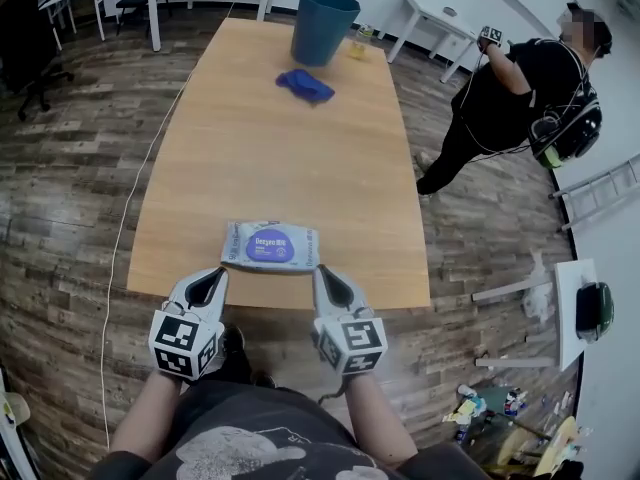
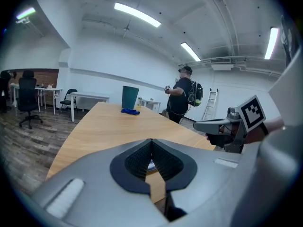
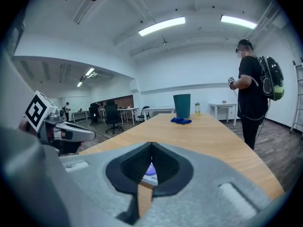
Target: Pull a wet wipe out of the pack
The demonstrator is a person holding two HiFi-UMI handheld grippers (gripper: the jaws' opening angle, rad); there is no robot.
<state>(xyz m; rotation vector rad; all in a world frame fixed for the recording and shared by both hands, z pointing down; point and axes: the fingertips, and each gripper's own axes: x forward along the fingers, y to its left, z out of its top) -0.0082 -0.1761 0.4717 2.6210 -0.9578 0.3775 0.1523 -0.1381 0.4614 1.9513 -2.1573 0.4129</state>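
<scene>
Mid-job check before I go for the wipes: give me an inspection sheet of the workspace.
Surface: light wooden table.
Job's things: white wet wipe pack with purple label, flat near the front edge; no wipe seen sticking out.
Clutter: teal plastic bin, crumpled blue cloth, small yellowish bottle, all at the far end.
Grippers: left gripper and right gripper shut, empty, tips close to the pack's near edge.
Cables: thin white cable on the floor along the table's left.
Surroundings: person with backpack standing right of the table.
</scene>
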